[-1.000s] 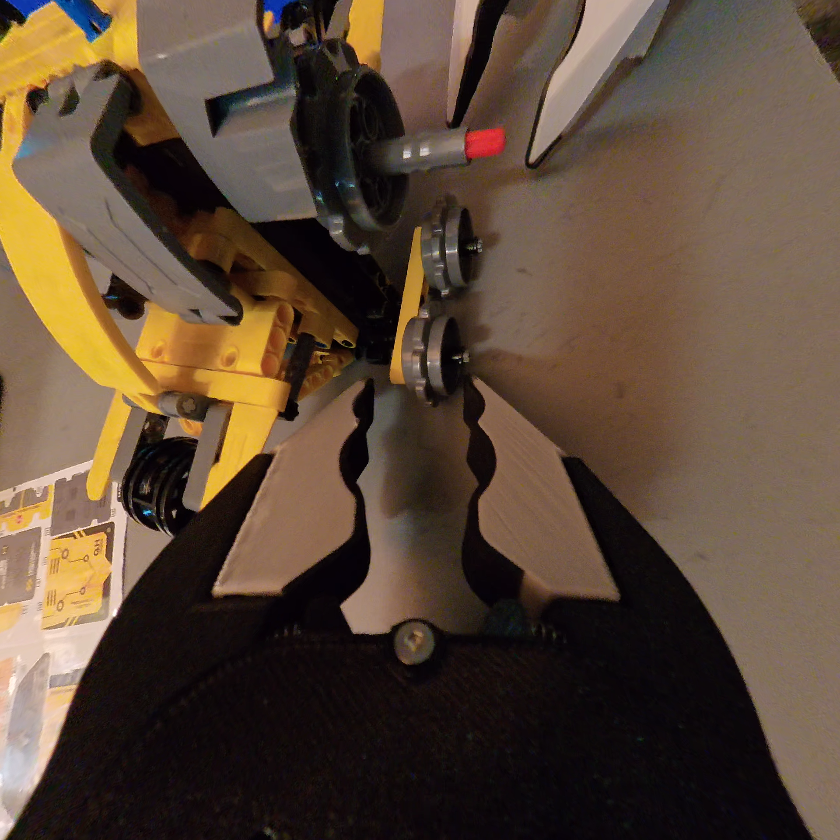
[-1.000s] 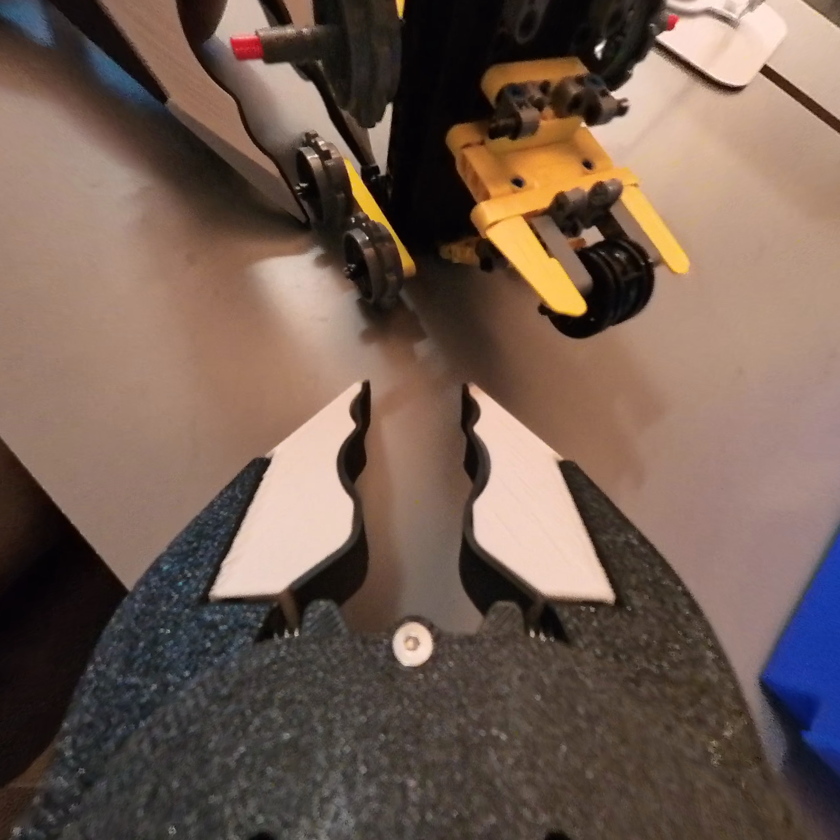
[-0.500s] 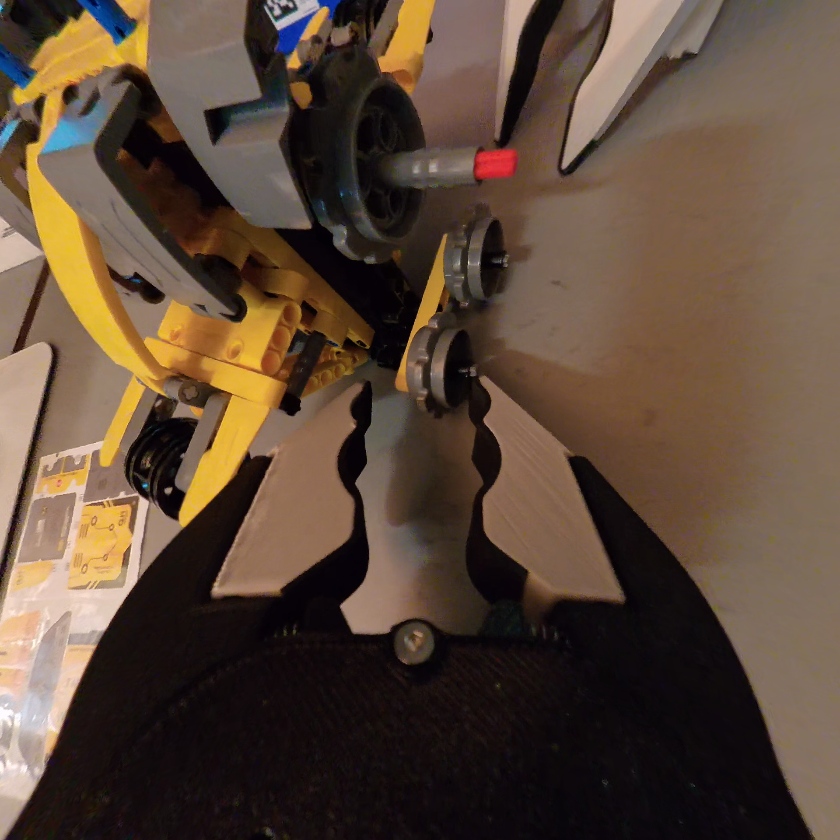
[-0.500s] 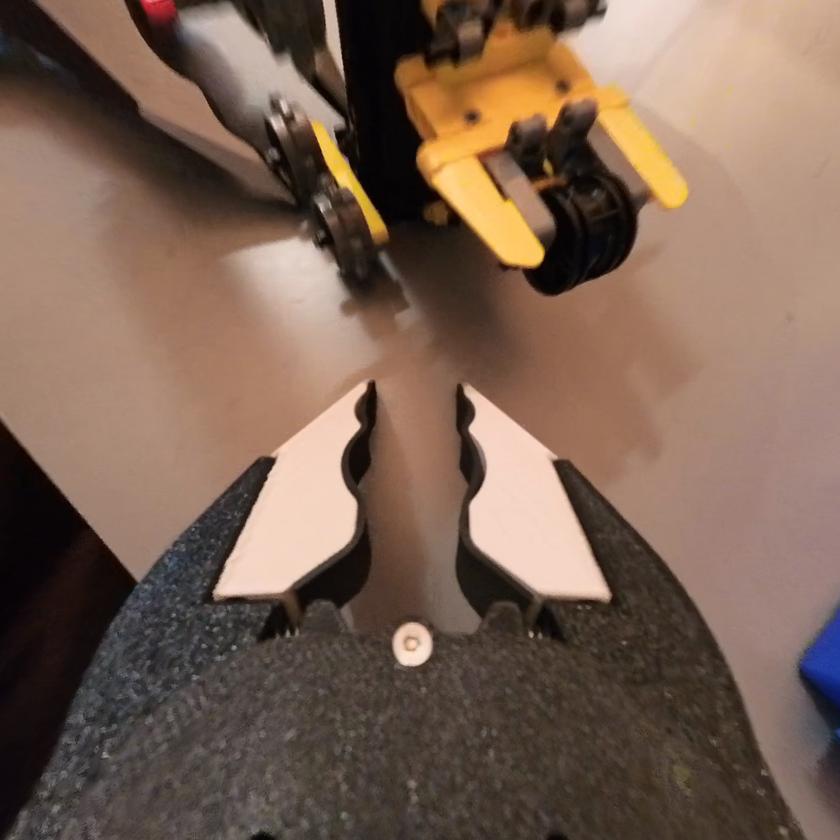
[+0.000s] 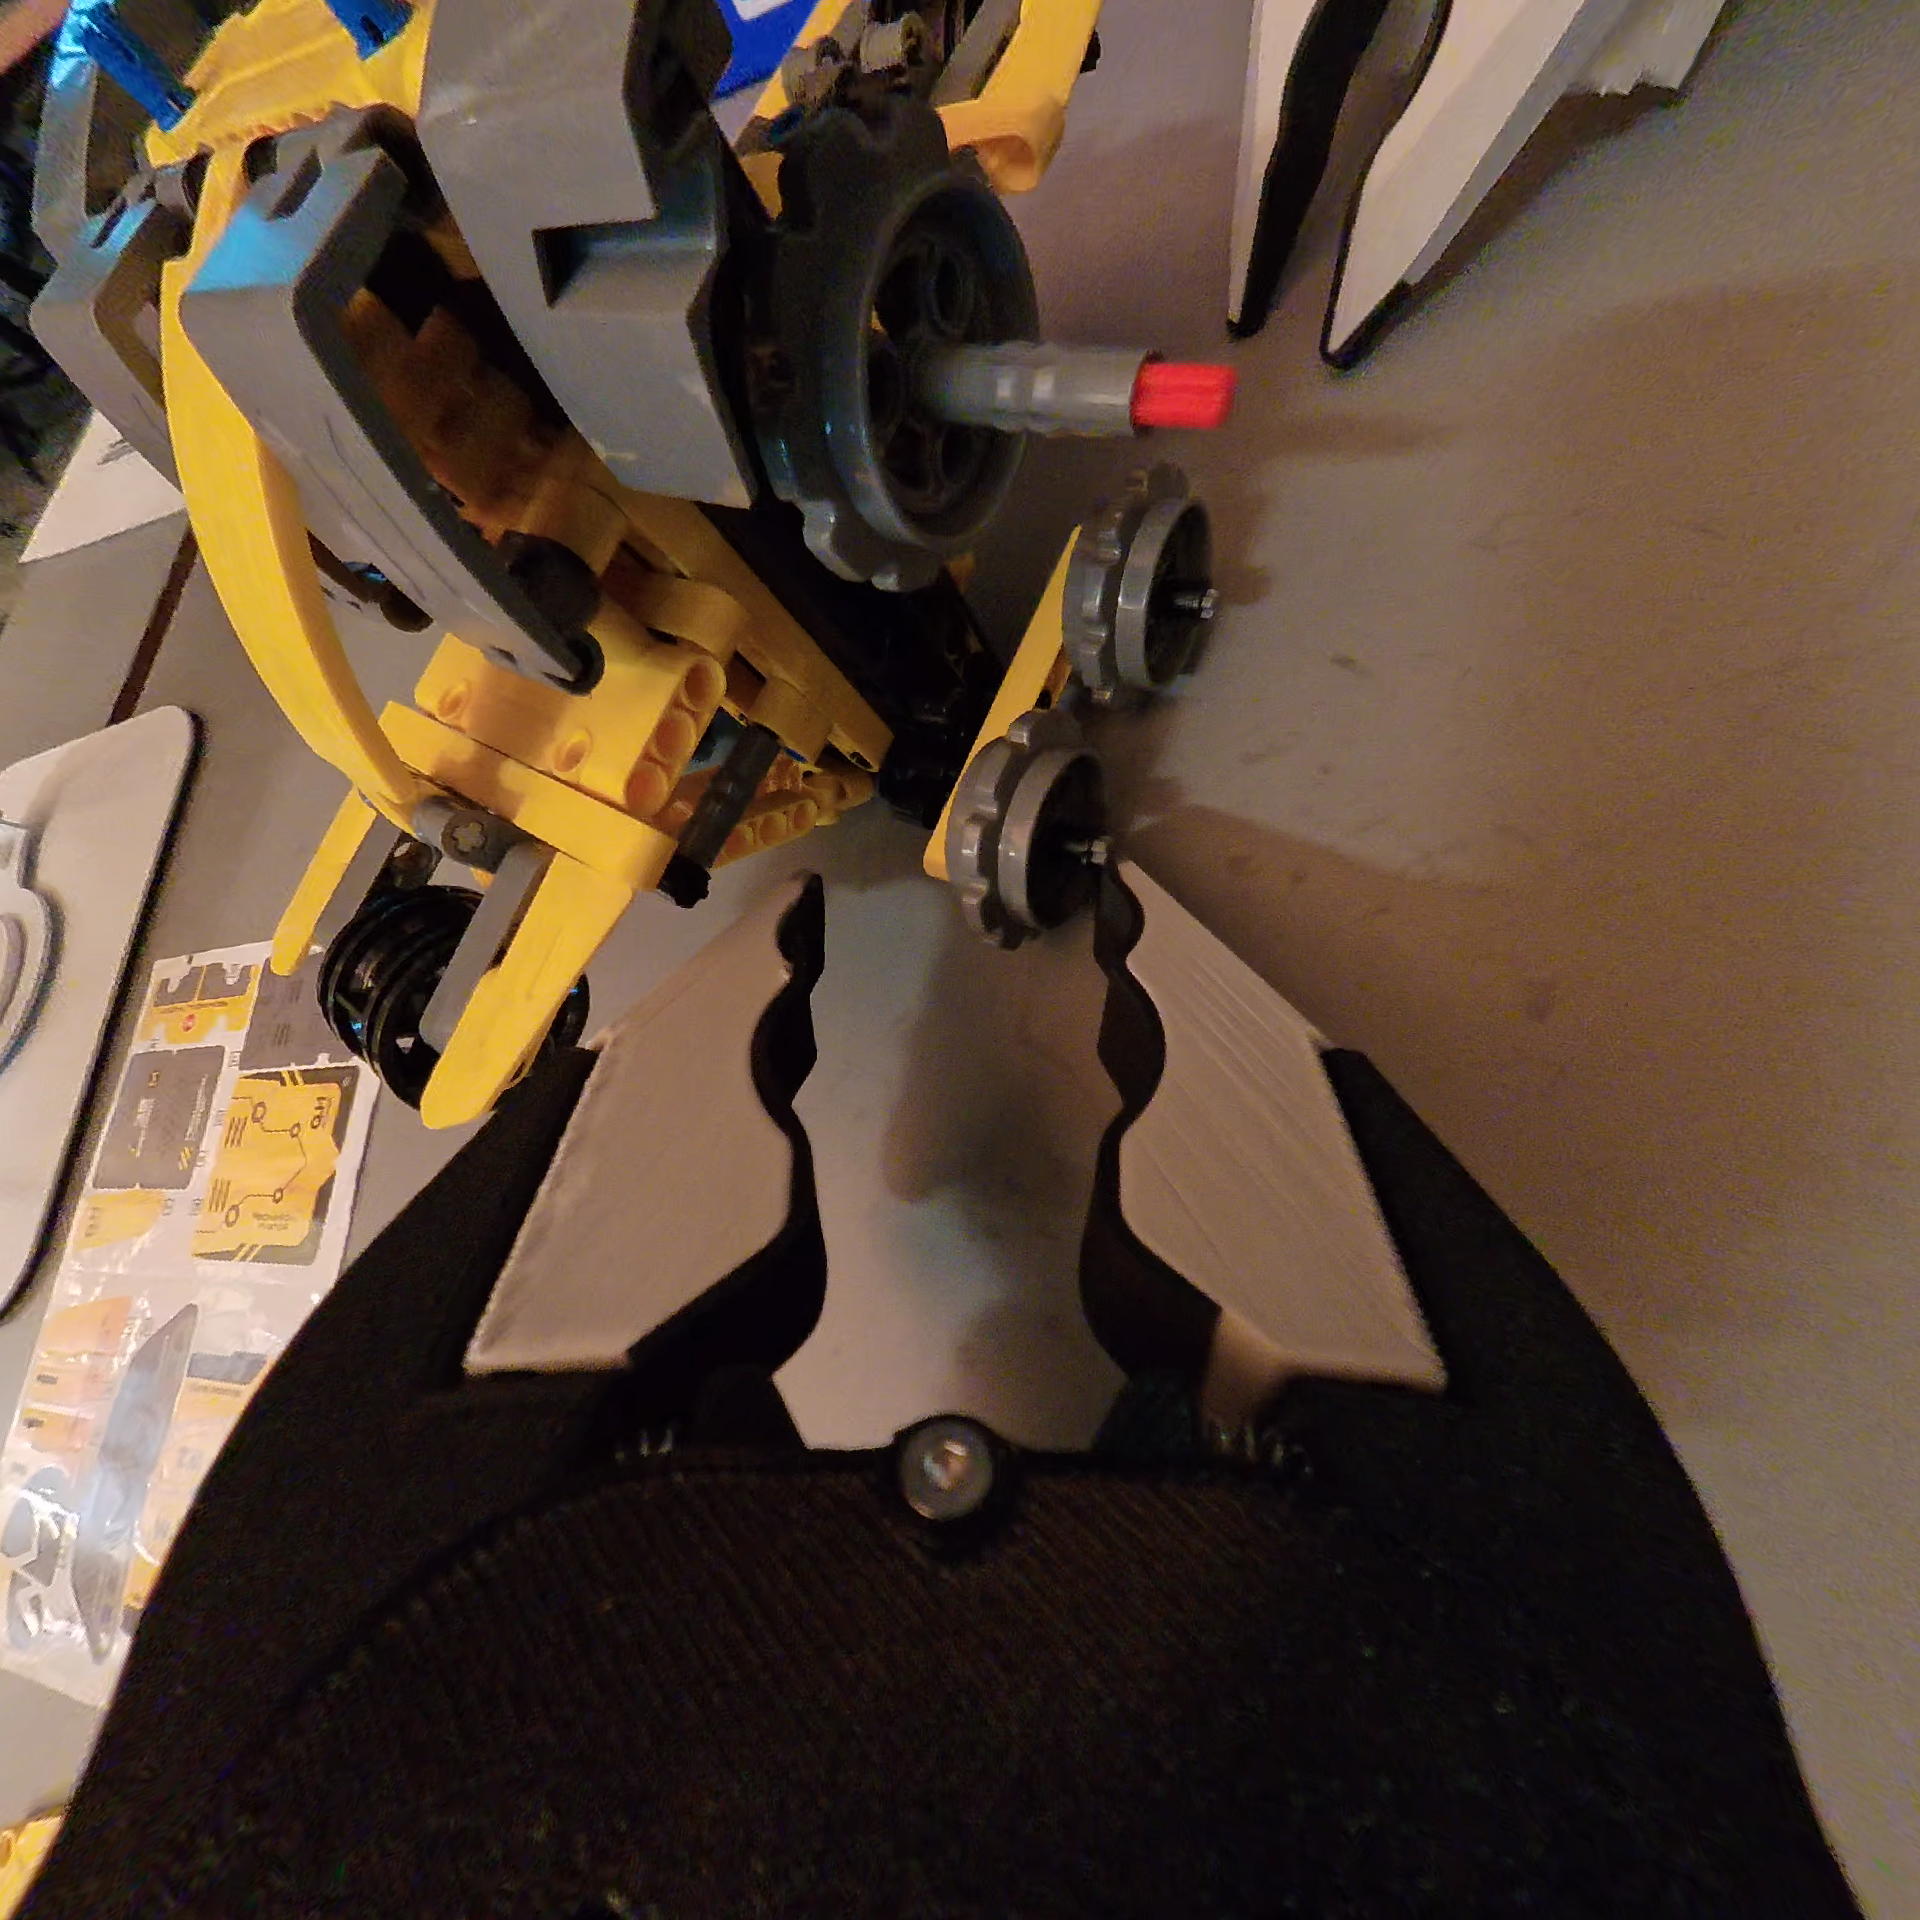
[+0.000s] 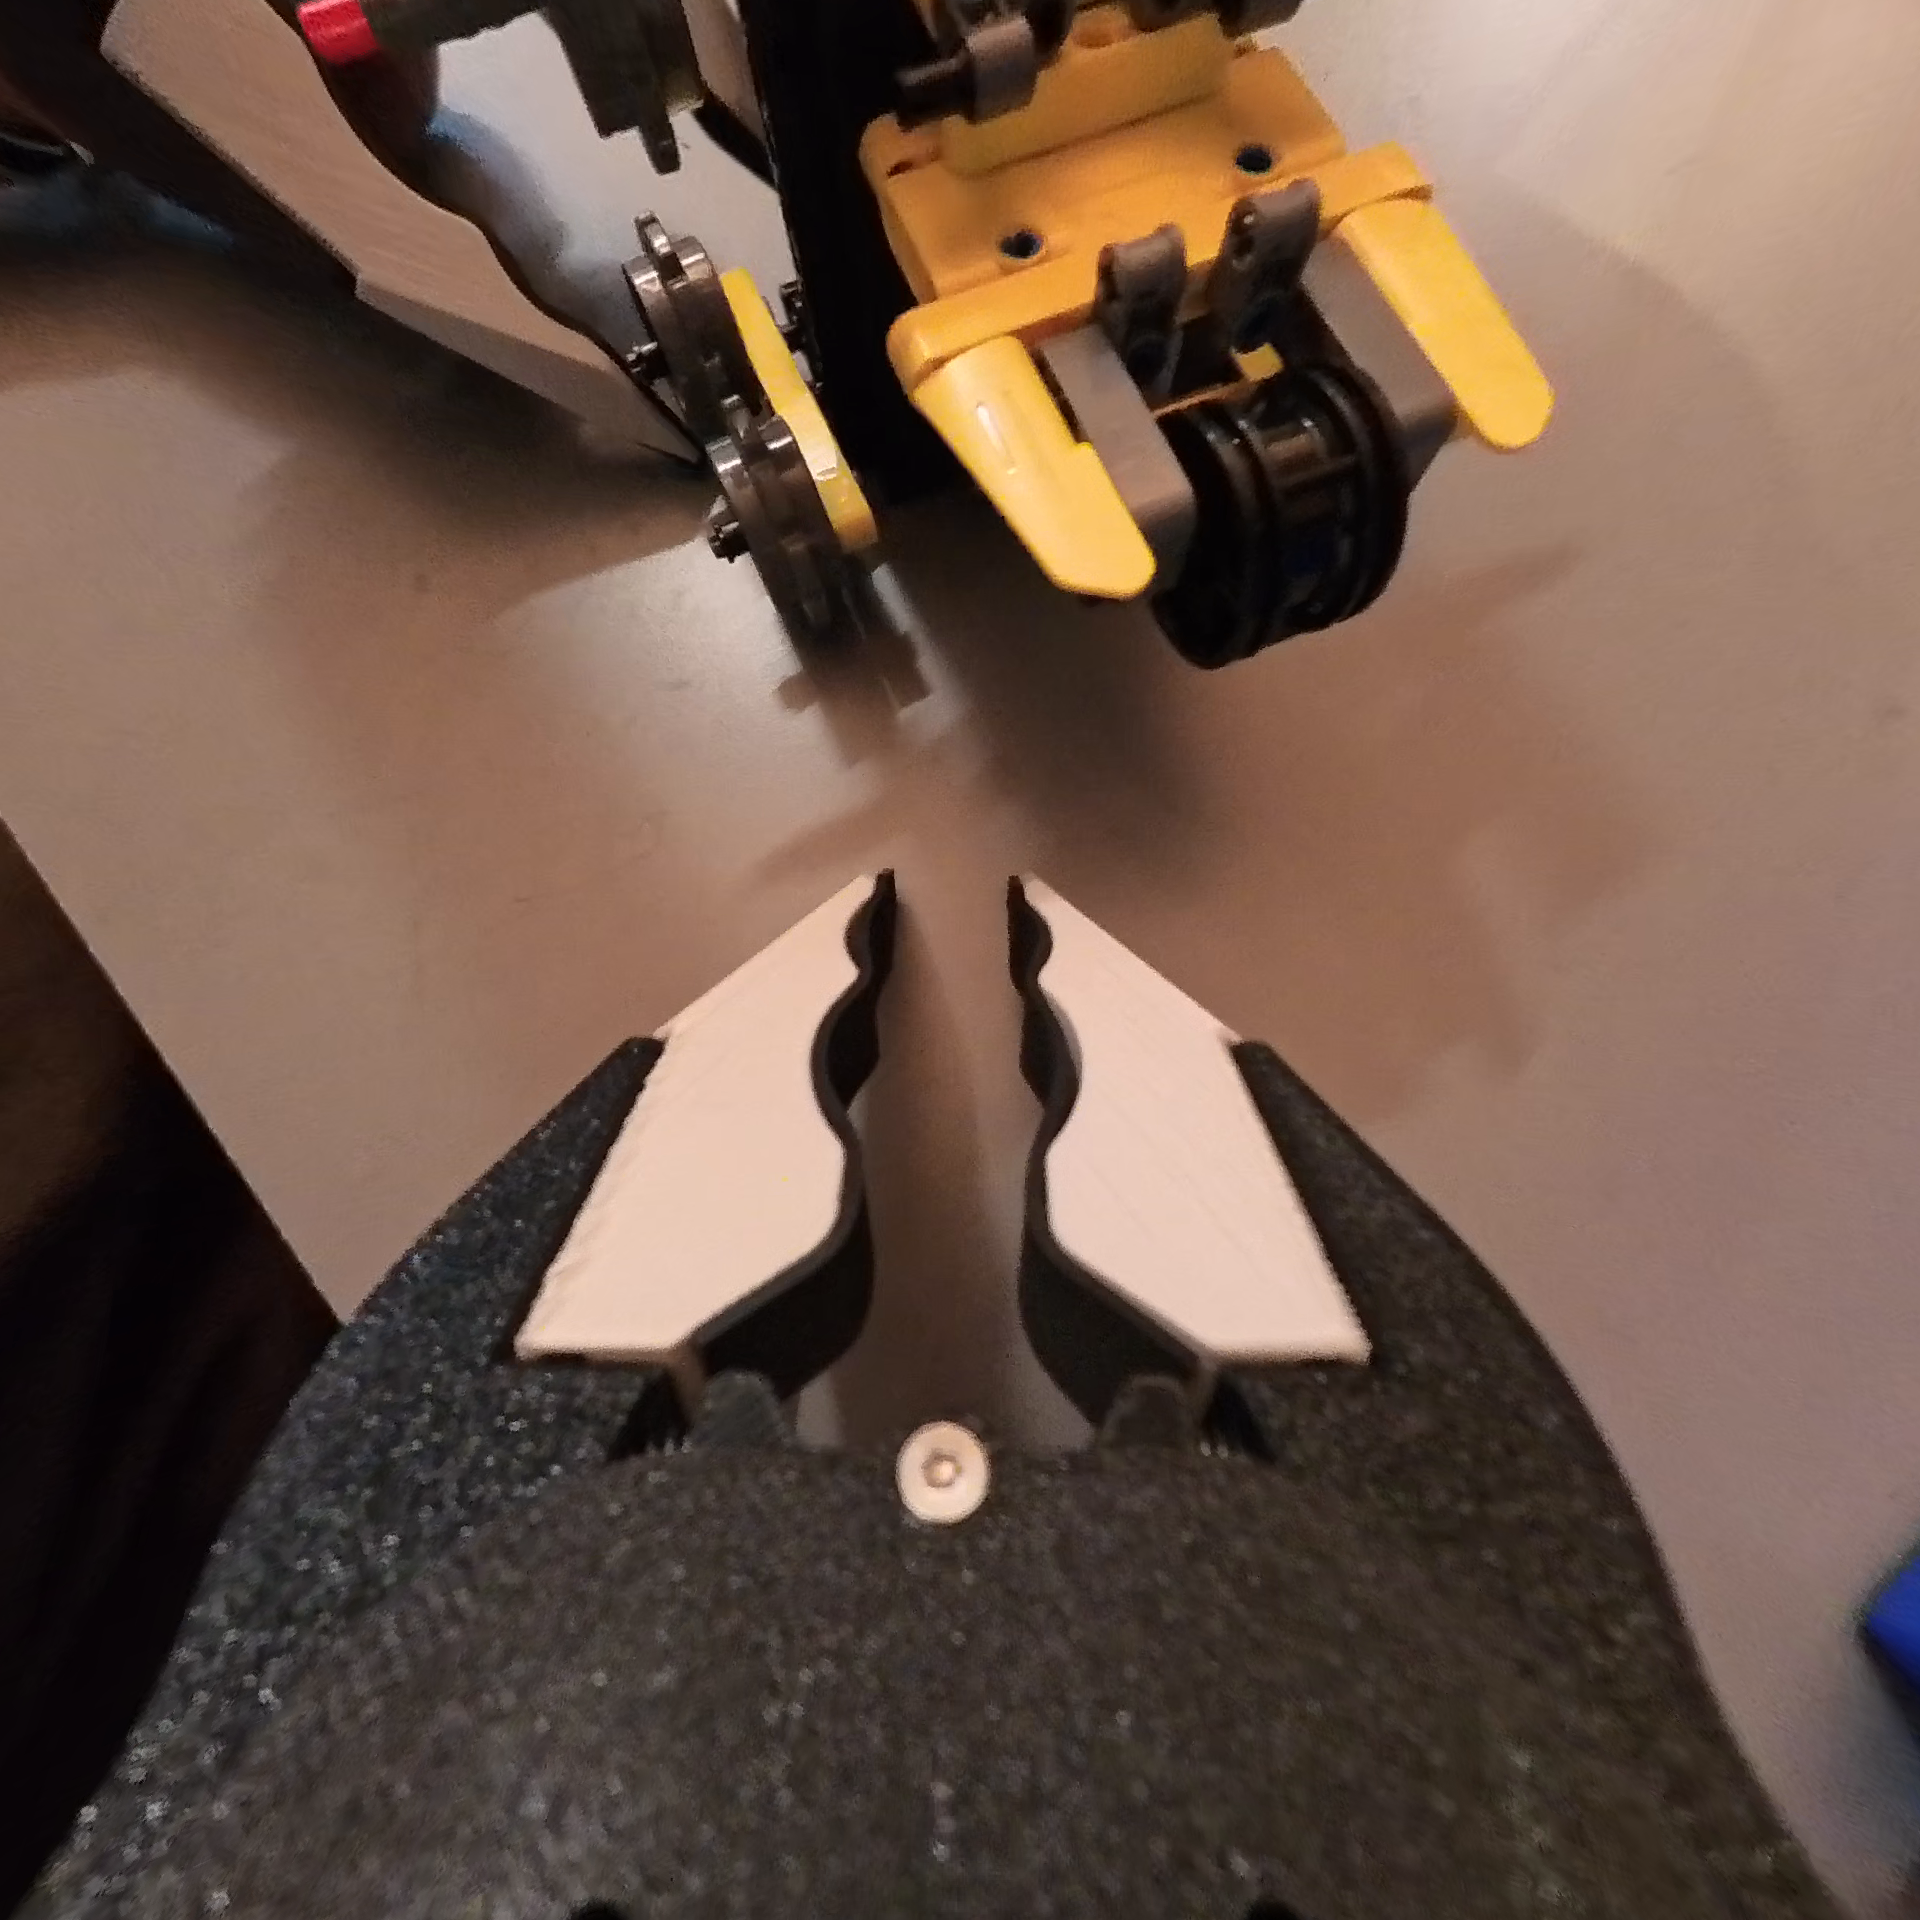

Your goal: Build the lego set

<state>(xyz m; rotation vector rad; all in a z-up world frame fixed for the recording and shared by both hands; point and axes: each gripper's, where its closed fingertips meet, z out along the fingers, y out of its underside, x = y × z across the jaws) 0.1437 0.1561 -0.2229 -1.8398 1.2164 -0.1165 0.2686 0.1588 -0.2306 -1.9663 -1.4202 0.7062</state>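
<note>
A yellow and grey brick-built vehicle model stands on the grey table. It has a big dark toothed wheel with a red-tipped axle. Two small grey wheels sit on a yellow beam. My left gripper is open and empty; its right fingertip touches the nearer small wheel's hub. My right gripper is narrowly open and empty, a short way in front of the model's yellow fork and black wheel. The small wheels and the left gripper's finger show in the right wrist view.
A sticker sheet and a pale flat board lie left of the model. The right gripper's fingers show far off in the left wrist view. A blue thing sits at the right. The table edge runs along the left. The grippers' ends are close to 12 centimeters from one another.
The right gripper has moved closer to the model and its jaws have narrowed. The left gripper has shifted slightly, staying at the small wheel.
</note>
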